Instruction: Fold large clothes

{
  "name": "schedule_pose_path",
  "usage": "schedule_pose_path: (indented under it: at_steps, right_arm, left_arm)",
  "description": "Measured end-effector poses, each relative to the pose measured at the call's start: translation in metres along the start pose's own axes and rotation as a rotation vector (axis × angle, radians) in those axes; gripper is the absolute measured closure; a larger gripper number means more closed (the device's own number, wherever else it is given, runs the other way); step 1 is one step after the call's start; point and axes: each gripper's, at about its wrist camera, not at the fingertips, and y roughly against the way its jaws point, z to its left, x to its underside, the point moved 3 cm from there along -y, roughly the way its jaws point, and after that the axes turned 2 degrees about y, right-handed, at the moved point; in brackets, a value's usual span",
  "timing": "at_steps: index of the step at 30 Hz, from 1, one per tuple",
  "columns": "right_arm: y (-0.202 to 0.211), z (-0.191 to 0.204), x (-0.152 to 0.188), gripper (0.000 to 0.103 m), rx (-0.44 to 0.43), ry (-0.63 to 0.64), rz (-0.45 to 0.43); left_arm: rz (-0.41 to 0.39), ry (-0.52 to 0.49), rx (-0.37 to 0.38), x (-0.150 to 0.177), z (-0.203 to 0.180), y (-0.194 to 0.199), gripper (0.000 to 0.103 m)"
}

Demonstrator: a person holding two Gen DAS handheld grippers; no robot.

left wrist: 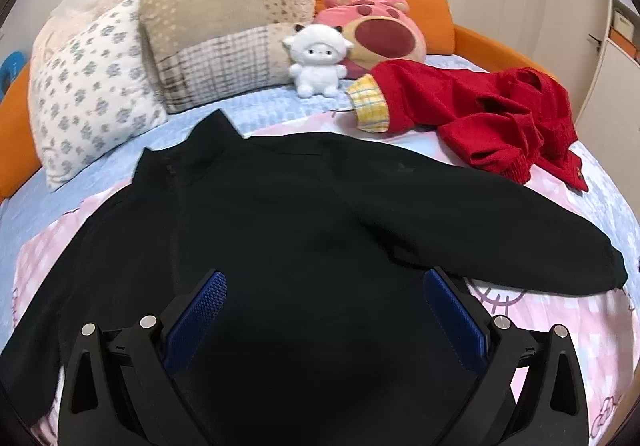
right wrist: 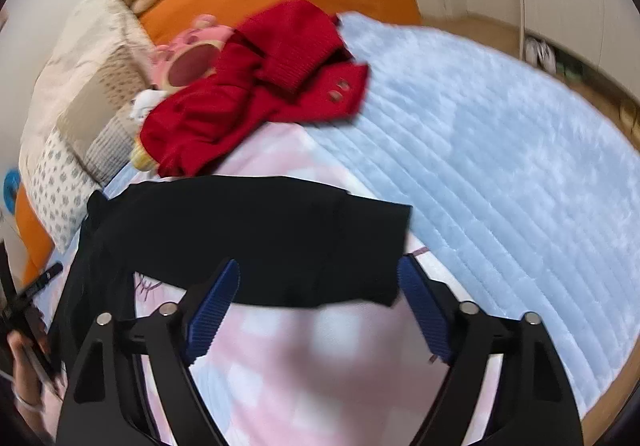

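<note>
Two grippers hang over the bed with their jaws spread wide and nothing between them: the left gripper (left wrist: 324, 310) above the body of the black top (left wrist: 280, 238), the right gripper (right wrist: 318, 300) over the cuff end of its sleeve (right wrist: 280, 238). The black top lies flat on the pink sheet (left wrist: 560, 326), collar toward the pillows (left wrist: 92, 86), hem toward the grippers, so its long axis runs from headboard to foot, with the right sleeve stretched out sideways across that line. Trouble seems likeliest at the sleeve: a pinch there could also catch the pink sheet underneath and drag it along. The red cardigan (left wrist: 492, 114) lies near the shoulder, and a wide swing might snag it. Black on black hides the seams, so an uneven fold is easy.
</note>
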Motion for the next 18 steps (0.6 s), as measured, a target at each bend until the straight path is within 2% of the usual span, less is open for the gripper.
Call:
schedule_pose_path:
  at_steps: [2, 5, 7, 8, 9, 10, 11, 12, 16, 18]
  right_arm:
    - [-0.012, -0.010, -0.003, 0.025, 0.001, -0.034, 0.028]
    - [-0.031, -0.018, -0.005, 0.030, -0.051, -0.097, 0.082]
    - [-0.042, -0.021, -0.007, 0.034, -0.040, -0.106, 0.106]
    - [-0.045, -0.022, -0.007, 0.050, -0.049, -0.108, 0.113]
    - [-0.048, -0.021, -0.007, 0.061, -0.069, -0.110, 0.121]
    - [-0.051, -0.019, -0.007, 0.079, -0.091, -0.114, 0.131]
    - [-0.053, -0.017, -0.008, 0.093, -0.087, -0.110, 0.131]
    - [-0.053, -0.013, -0.011, 0.101, -0.078, -0.093, 0.124]
    - [-0.041, 0.013, -0.034, 0.102, -0.075, -0.004, 0.078]
    - [-0.023, 0.032, -0.054, 0.102, -0.079, 0.043, 0.013]
  left_arm:
    - [-0.008, -0.012, 0.039, 0.001, -0.007, -0.006, 0.003]
    - [0.001, -0.007, 0.063, 0.003, -0.010, -0.012, 0.003]
    - [0.011, 0.006, 0.077, 0.000, -0.009, -0.018, 0.003]
    - [0.017, 0.014, 0.084, -0.001, -0.007, -0.020, 0.003]
    - [0.022, 0.022, 0.095, -0.002, -0.006, -0.022, 0.003]
    - [0.026, 0.034, 0.113, -0.005, -0.003, -0.024, 0.003]
    - [0.035, 0.047, 0.130, -0.008, -0.001, -0.027, 0.003]
    - [0.049, 0.058, 0.144, -0.009, 0.001, -0.029, 0.003]
    - [0.134, 0.145, 0.227, -0.021, 0.013, -0.050, 0.003]
    - [0.157, 0.174, 0.237, -0.024, 0.017, -0.059, 0.003]
